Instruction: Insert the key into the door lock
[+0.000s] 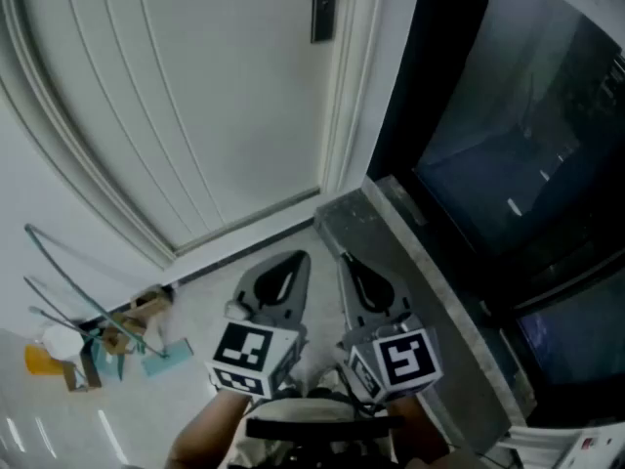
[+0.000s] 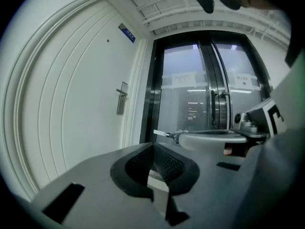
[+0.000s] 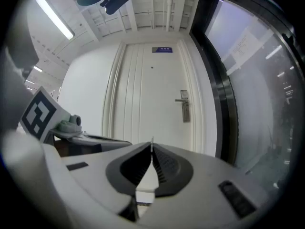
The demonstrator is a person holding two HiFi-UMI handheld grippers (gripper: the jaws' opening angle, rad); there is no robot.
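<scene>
**Left gripper** (image 2: 155, 145): the jaws are clenched on each other with nothing between the pads. It is held roughly level, just beside its partner.

**Right gripper** (image 3: 152, 145): the jaws are clenched on a small, thin silvery metal key (image 2: 160, 134). Only the slim blade shows, sticking out ahead of the fingertips and pointing at the tall white panelled door (image 3: 143, 94).

**Door lock** (image 3: 184, 107): a silvery lever handle on a narrow upright plate, fixed near the door's right edge. It lies straight ahead of the key-bearing jaws and a little to their right, well apart from them. The keyhole is too small to make out.

**Dark glass panel** (image 3: 248, 80): flanks the door, to the right of both sets of jaws.

**Stage, as judged:** the approach is not yet made and the key is far from the lock.

**Hazards, as judged:**
- The pads appear to hold only the key's end, so an off-line touch on the plate could pivot the blade in the grip or push it back.
- If the blade is rolled out of line with the slot, it would jam or scrape.
- The idle gripper, held so close, could nudge the working one.
</scene>
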